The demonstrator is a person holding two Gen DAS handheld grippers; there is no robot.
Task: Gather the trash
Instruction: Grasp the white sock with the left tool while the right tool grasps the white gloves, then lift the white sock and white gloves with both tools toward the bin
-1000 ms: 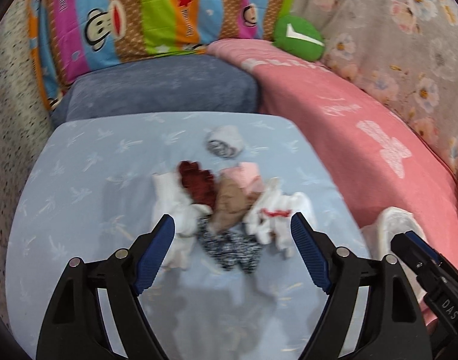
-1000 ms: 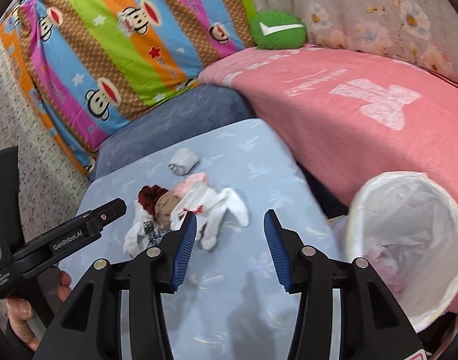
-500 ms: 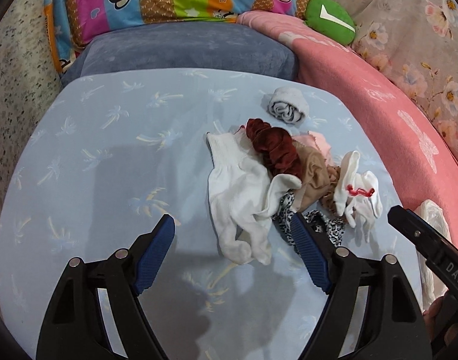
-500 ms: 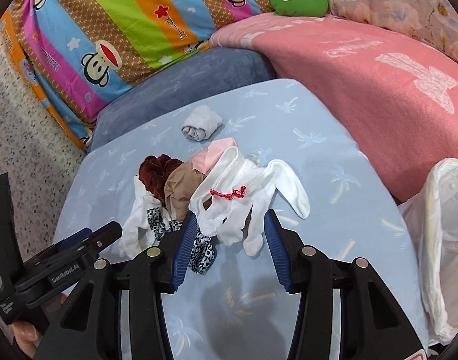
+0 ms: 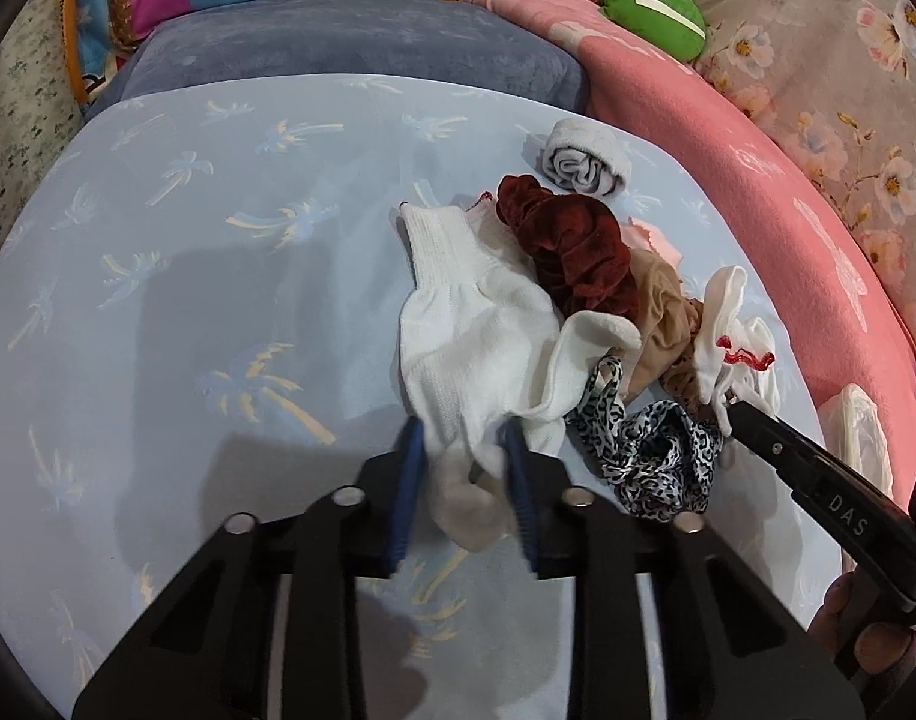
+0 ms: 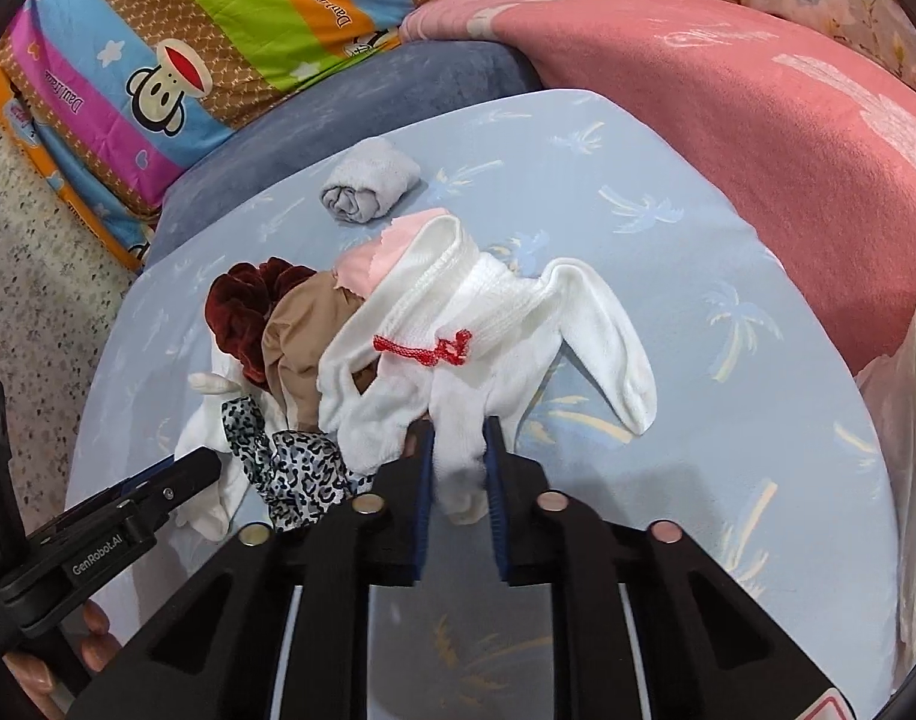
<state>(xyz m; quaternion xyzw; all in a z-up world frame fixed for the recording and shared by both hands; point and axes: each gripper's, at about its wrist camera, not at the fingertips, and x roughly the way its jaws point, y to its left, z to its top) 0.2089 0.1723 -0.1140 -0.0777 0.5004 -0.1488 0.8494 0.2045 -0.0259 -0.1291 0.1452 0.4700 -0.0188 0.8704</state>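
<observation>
A pile of soft items lies on the light blue table [image 5: 158,312]. My left gripper [image 5: 465,441] is shut on the toe end of a white sock [image 5: 464,324]. My right gripper [image 6: 458,441] is shut on the lower end of a white glove with red stitching [image 6: 458,330], also seen at the pile's right in the left wrist view [image 5: 728,330]. Between them lie a dark red scrunchie [image 5: 572,252], a tan stocking [image 5: 662,324], a leopard-print cloth [image 5: 650,450] and a pink scrap [image 6: 392,240]. A rolled grey sock [image 5: 584,165] lies apart, further back.
A white-lined trash bin [image 6: 914,468] stands off the table's right edge. A pink blanket [image 6: 758,96], a blue-grey cushion [image 5: 350,48], a striped monkey-print pillow [image 6: 218,30] and a green plush [image 5: 656,9] lie behind the table.
Both grippers moved down into the pile and closed: the left on the white sock, the right on the white glove. Both were open half a second ago.
</observation>
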